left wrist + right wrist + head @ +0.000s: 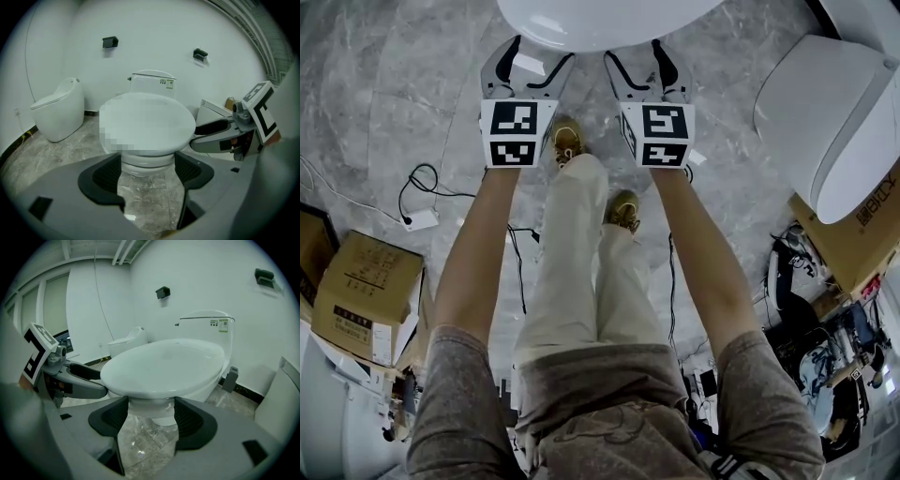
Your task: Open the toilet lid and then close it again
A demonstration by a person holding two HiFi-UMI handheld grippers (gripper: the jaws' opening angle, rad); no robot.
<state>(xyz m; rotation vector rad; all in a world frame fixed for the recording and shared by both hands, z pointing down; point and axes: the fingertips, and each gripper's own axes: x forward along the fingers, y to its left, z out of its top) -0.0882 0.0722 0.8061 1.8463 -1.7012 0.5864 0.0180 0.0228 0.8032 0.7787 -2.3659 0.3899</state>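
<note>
The toilet lid (pixel 605 21) lay closed, flat on the bowl, directly ahead of the person. Both grippers were held side by side, close to its front rim. The left gripper (pixel 534 64) had its jaws wide apart with only floor visible between them. The right gripper (pixel 637 64) was equally spread and empty. A marble floor (pixel 384 84) lay beneath. A second toilet (pixel 834 122) stood to the right and a cardboard box (pixel 370 295) to the left.
</note>
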